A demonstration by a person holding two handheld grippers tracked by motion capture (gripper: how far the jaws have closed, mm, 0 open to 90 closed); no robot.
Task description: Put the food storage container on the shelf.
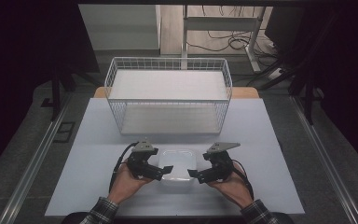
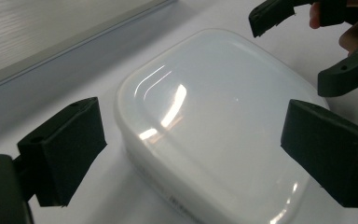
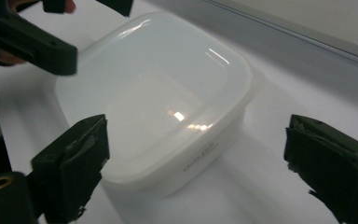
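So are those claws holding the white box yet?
No, nothing is held. The left hand-held gripper and the right hand-held gripper flank the lidded white plastic container, both with jaws open and not pressing on it.

We look down from above the table (image 1: 98, 140); both gripper views face inward, close on the shared container (image 1: 179, 163) at 6 o'clock.

I take this for a lab or test room; my white table (image 1: 261, 140) stands on grey carpet (image 1: 23, 154), floor rails (image 1: 32, 158) flank it, and loose cables (image 1: 223, 42) trail under a desk frame (image 1: 223, 23) behind.
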